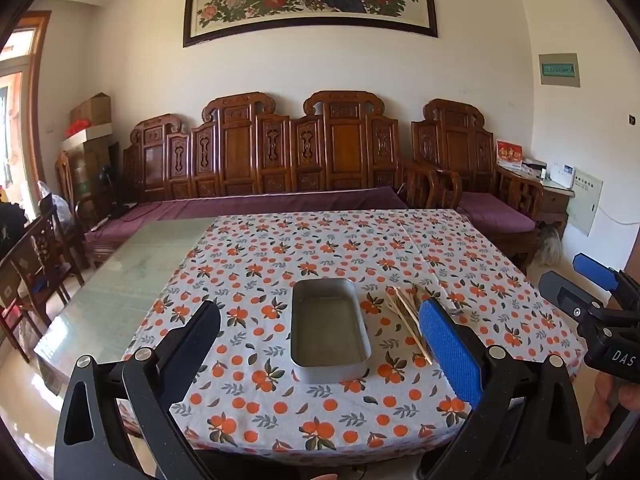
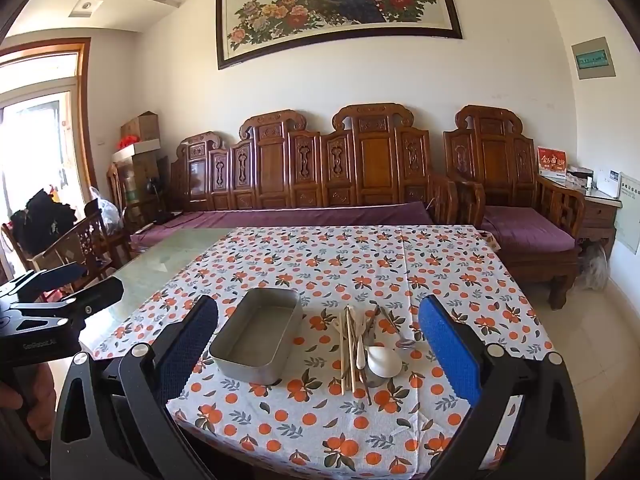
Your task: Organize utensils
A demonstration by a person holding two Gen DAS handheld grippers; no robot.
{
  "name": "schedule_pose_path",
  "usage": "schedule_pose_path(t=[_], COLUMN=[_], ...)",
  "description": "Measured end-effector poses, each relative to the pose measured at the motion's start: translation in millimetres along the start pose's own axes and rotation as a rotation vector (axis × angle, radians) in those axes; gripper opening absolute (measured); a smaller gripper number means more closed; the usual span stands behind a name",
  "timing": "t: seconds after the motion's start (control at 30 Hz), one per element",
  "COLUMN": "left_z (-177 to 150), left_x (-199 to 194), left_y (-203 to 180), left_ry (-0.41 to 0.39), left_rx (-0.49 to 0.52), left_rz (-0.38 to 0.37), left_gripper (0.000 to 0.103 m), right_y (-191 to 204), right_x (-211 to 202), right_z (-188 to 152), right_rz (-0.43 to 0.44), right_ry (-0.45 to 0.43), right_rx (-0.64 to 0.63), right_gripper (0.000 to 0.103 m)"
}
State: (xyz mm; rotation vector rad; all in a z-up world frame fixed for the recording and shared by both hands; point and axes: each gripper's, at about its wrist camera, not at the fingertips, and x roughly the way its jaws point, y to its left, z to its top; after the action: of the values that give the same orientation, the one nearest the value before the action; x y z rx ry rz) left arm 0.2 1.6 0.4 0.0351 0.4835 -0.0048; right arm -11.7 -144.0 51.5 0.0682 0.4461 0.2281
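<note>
Both tongs, left (image 1: 320, 320) and right (image 2: 319, 318), hang apart and empty; right should pinch one chopstick (image 2: 342, 354) mid-length, then lay it in the tin (image 2: 256, 334).

**Room: condition as seen**

White walls. Framed peony painting (image 2: 338, 4) hung high on far wall. Carved wooden sofa (image 2: 320, 172) with purple cushions along that wall; matching armchair (image 2: 508, 192) to its right. Pale tiled floor (image 2: 616, 320). Bright daylight through wood-framed door (image 2: 40, 120) at left. Cardboard boxes (image 2: 140, 140) stacked in left corner. Table (image 2: 168, 264) under floral cloth (image 2: 360, 256).
</note>
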Motion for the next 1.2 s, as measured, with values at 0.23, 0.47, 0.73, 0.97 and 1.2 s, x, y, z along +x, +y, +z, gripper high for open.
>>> schedule_pose_path(t=[0.23,0.47,0.73,0.97,1.2], left_z=[2,7,9,10,20], left_x=[4,0,-2,-4,-14], left_y=[1,1,1,0,-4], left_ry=[-0.003,-0.007,-0.011,-0.014,-0.018], left_rx=[0.0,0.0,-0.001,0.001,0.003], left_rz=[0.0,-0.001,-0.002,0.0,0.001], left_gripper=[0.096,0.096,0.096,0.096,0.096], right_y=[-1,3,3,3,2], right_x=[1,0,-1,-1,-1], right_z=[0,1,1,1,1], right_rz=[0.0,0.003,0.003,0.005,0.005], right_ry=[-0.001,-0.003,-0.005,-0.005,-0.006], right_rx=[0.001,0.002,0.004,0.004,0.007], right_gripper=[0.1,0.1,0.1,0.1,0.1])
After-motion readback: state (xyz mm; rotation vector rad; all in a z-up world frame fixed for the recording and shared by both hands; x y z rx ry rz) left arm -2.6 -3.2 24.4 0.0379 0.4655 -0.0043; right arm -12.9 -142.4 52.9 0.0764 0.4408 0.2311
